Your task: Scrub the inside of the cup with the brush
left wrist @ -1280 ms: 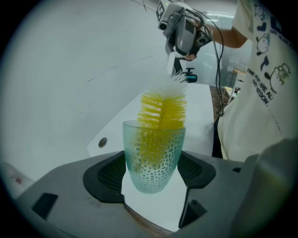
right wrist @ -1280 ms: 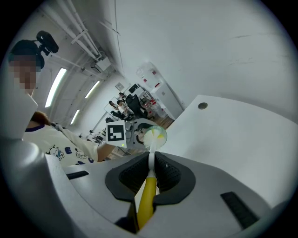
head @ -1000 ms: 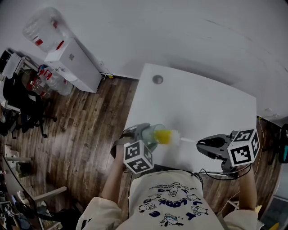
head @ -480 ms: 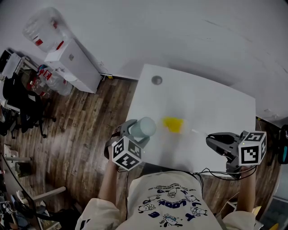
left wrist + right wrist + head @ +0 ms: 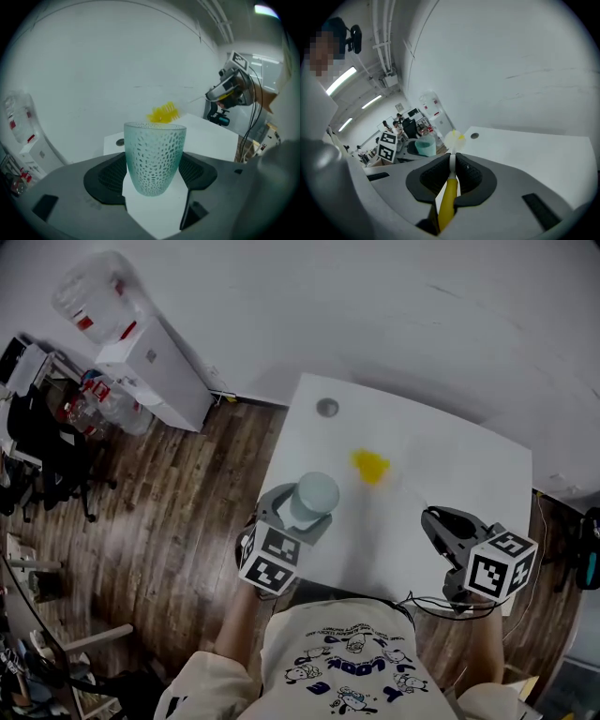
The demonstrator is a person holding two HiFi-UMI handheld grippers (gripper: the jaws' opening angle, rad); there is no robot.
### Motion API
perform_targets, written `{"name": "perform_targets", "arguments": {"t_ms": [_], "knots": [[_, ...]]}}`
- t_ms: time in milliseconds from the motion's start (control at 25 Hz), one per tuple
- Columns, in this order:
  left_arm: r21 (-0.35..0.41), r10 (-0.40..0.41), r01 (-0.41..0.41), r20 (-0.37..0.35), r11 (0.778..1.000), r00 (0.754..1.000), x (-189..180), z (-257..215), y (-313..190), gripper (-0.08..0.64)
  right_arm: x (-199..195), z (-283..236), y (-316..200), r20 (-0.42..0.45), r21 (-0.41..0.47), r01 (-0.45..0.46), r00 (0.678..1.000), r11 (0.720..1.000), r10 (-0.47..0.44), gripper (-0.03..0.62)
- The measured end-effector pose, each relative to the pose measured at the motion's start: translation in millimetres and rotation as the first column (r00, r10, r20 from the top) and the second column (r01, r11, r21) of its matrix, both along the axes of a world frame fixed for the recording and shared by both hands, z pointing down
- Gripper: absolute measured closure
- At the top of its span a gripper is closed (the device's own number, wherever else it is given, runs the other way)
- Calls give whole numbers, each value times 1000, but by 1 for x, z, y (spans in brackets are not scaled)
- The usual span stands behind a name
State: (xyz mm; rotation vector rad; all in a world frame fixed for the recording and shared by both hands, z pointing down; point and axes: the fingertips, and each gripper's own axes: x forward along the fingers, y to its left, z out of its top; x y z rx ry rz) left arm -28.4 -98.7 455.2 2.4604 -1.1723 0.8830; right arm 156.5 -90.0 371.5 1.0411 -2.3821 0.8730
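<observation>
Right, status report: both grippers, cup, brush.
Left gripper shut on cup, cup upright. Right gripper shut on brush handle. Brush head outside the cup, above the table. Nothing between them.

"What can't you read from your end?"

"On my head view the brush (image 5: 371,466) is only a yellow smear, and I lose its thin stem short of the right gripper (image 5: 433,519). The cup (image 5: 316,489) covers the jaw tips of the left gripper (image 5: 312,502), and I can't see inside it."

"And the gripper views?"

"In the left gripper view, the cup's rim cuts off the lower bristles. In the right gripper view, the bristles blur pale and the handle's rear end drops behind the gripper body. The round grey spot (image 5: 327,407) on the desk (image 5: 450,456) is too small to name. The person's shirt (image 5: 352,667) hides the desk's near edge."
</observation>
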Motion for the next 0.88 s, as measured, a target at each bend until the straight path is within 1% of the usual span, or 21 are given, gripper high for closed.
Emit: {"name": "perform_targets", "arguments": {"t_ms": [120,280,360,480,720,880], "knots": [[2,-20,20,-38,1000,999,11,-5,0,210,-3,13,-1,-34,29,-33,999,999,34,546],[11,-76,77,-93,997,993,19,-8,0,210,-8,26,-4,-22,54,-102,994,993,103,546],[14,-107,110,-116,994,987,21,-10,0,210,-10,33,-5,-31,68,-132,990,989,135,546],[14,-123,126,-124,992,985,26,-10,1,210,-13,41,-6,-50,84,-163,985,983,168,546],[3,-138,140,-140,990,980,29,-8,1,210,-20,51,-7,-33,86,-197,979,977,200,546],[1,-158,160,-150,987,976,27,-9,1,210,-22,51,-8,-48,118,-216,974,969,223,546]]}}
